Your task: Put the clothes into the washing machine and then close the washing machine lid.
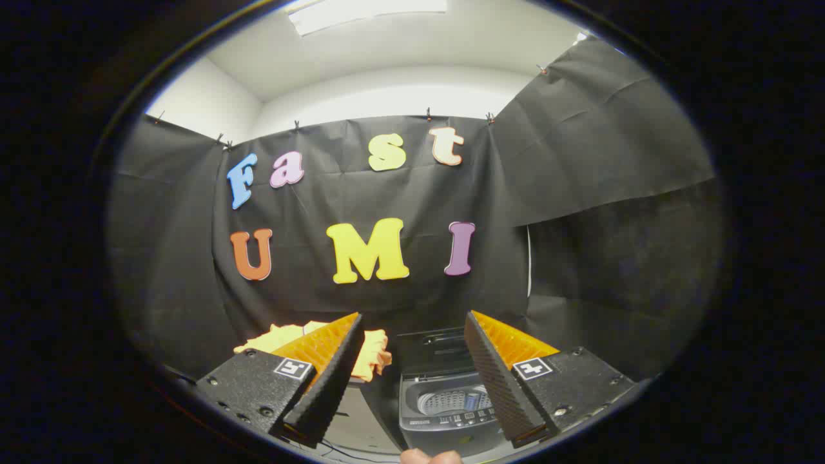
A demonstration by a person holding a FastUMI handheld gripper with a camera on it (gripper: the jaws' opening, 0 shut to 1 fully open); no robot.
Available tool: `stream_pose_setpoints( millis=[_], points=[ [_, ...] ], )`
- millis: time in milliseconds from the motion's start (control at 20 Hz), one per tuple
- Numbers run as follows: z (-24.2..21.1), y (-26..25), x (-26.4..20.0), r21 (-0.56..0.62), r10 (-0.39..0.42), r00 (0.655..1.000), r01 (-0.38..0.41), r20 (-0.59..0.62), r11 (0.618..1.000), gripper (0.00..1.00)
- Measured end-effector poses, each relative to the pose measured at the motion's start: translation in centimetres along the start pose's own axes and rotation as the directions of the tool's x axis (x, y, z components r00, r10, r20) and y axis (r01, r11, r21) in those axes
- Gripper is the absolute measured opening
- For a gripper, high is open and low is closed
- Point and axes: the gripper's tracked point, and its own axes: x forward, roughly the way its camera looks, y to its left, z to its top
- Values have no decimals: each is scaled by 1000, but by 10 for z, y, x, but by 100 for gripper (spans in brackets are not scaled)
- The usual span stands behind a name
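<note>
A small grey washing machine (pixel 445 406) stands below and ahead of my gripper (pixel 414 319), between the fingers and nearer the right finger. Its lid (pixel 433 351) is raised at the back and the drum (pixel 451 401) shows inside. A yellow and orange heap of clothes (pixel 372 353) lies to the left of the machine, partly hidden behind my left finger (pixel 329 374). The gripper is open, with nothing between its fingers, and it hovers well above both things.
The clothes rest on a light surface (pixel 354 419) left of the machine. Black cloth walls (pixel 612 258) close in the booth at the back and on both sides. A fingertip (pixel 428 456) of a person's hand shows beneath the gripper.
</note>
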Motion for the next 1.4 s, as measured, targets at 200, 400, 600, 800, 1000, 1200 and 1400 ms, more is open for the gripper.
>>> stream_pose_setpoints(
  millis=[200,400,600,800,1000,1200,1400],
  points=[
    [3,0,1,10,-6,1000,6,4,1000,98],
    [10,-3,-6,-5,-8,1000,8,27,1000,98],
    [9,0,-6,-4,-1,1000,2,28,1000,98],
    [9,0,-7,5,1,1000,-1,26,1000,98],
    [7,5,-8,3,6,1000,-6,25,1000,98],
    [-2,18,-5,8,20,1000,-21,6,1000,98],
    [-8,41,5,1,40,999,-40,-11,999,98]
  ],
)
